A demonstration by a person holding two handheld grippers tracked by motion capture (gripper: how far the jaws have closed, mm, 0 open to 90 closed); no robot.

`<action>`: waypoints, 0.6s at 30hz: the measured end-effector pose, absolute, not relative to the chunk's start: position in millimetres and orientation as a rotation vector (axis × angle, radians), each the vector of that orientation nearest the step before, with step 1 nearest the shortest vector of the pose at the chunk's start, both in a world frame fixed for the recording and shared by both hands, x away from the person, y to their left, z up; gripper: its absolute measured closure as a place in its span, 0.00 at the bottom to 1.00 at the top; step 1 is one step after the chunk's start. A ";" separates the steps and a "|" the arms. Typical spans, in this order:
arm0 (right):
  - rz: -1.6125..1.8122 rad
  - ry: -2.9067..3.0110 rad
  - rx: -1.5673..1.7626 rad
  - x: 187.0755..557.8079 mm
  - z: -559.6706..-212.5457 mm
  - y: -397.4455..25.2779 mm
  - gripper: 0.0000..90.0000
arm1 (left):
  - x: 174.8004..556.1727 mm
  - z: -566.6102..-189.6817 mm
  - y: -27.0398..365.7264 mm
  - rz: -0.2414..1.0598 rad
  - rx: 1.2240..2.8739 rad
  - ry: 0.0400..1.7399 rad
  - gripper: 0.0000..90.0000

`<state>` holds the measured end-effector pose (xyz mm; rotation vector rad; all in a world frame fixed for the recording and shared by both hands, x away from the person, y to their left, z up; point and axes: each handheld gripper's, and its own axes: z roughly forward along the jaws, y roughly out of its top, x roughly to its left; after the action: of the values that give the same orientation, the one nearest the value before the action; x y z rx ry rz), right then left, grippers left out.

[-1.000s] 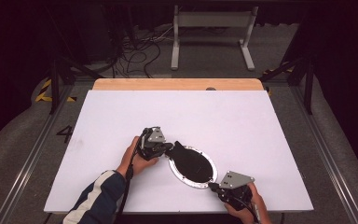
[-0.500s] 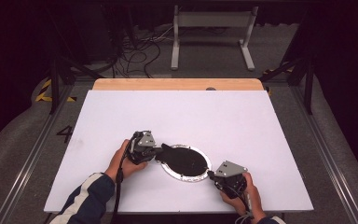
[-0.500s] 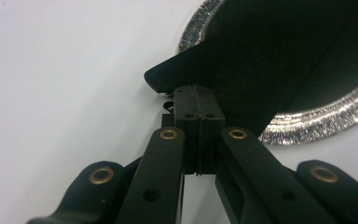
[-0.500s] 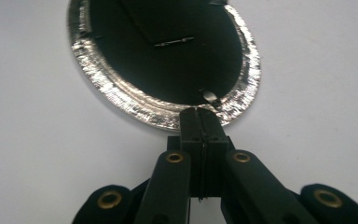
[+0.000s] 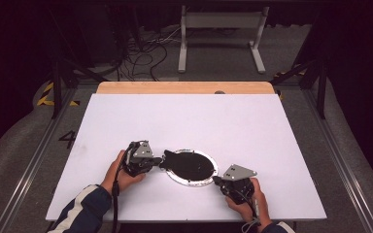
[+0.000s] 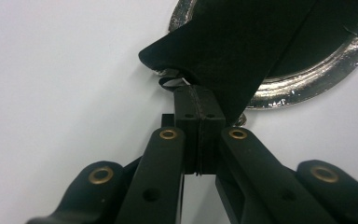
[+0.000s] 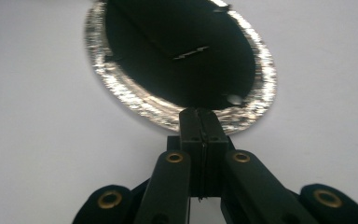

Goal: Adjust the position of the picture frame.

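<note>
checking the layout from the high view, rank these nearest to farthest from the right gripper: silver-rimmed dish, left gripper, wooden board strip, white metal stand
From the right gripper:
1. silver-rimmed dish, right at its fingers, just to the left.
2. left gripper, across the dish on its left side.
3. wooden board strip, along the table's far edge.
4. white metal stand, on the floor beyond the table.

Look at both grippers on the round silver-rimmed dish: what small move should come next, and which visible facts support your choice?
Probably the left gripper should keep drawing the black sheet off the dish, while the right gripper holds the silver rim down. Both sets of jaws are shut: the left grips the sheet's corner, which already overhangs the rim; the right sits at the near edge, though its hold there is hard to confirm.
</note>
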<state>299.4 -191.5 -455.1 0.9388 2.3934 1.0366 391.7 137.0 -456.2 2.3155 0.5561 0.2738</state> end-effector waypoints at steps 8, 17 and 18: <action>1.029 2.400 0.965 297.6 -460.5 -181.0 1.00 | 390.5 -460.4 136.0 0.255 2.335 0.542 1.00; 0.964 2.342 0.982 305.0 -460.4 -184.8 1.00 | 379.4 -459.1 134.8 0.251 2.340 0.543 1.00; 0.966 2.340 0.990 306.4 -460.2 -185.8 1.00 | 378.9 -459.0 134.6 0.250 2.341 0.544 1.00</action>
<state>306.4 -185.8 -460.2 0.9904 2.3396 0.9656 378.9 134.6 -459.0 2.3412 0.5439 0.2505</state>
